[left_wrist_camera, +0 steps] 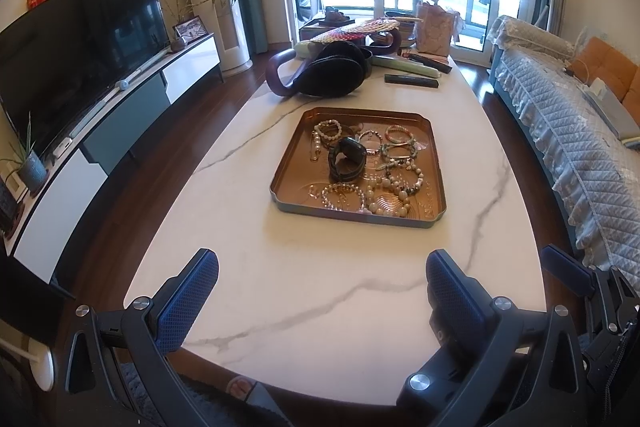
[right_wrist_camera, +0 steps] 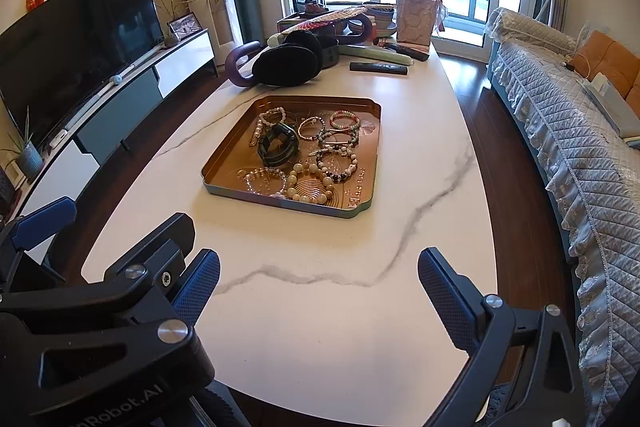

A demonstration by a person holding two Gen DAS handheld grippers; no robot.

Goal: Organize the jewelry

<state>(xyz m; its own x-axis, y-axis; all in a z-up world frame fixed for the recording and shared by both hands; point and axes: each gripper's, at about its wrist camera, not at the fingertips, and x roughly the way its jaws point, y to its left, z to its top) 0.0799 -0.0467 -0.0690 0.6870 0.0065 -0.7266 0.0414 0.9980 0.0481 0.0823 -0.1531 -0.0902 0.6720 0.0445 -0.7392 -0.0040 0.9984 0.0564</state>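
A copper tray [left_wrist_camera: 285,169] [right_wrist_camera: 219,159] sits mid-table and holds several pieces of jewelry in a loose heap. Among them are a dark green bangle [left_wrist_camera: 347,159] [right_wrist_camera: 277,145], a cream bead necklace [left_wrist_camera: 390,205] [right_wrist_camera: 310,187], a clear crystal bracelet [left_wrist_camera: 344,195] [right_wrist_camera: 264,181] and a pearl strand [left_wrist_camera: 317,143]. My left gripper [left_wrist_camera: 322,291] hovers open over the near table edge, short of the tray, with nothing in it. My right gripper [right_wrist_camera: 320,287] is open beside it, also empty. A blue pad [right_wrist_camera: 44,223] of the left gripper shows in the right wrist view.
The white marble table [left_wrist_camera: 280,267] carries black earmuffs [left_wrist_camera: 332,75], a purple handle [left_wrist_camera: 276,71], a dark remote [left_wrist_camera: 412,81], a woven fan and a gift bag [left_wrist_camera: 434,31] at its far end. A quilted sofa [left_wrist_camera: 568,139] runs along the right, a TV stand [left_wrist_camera: 120,115] along the left.
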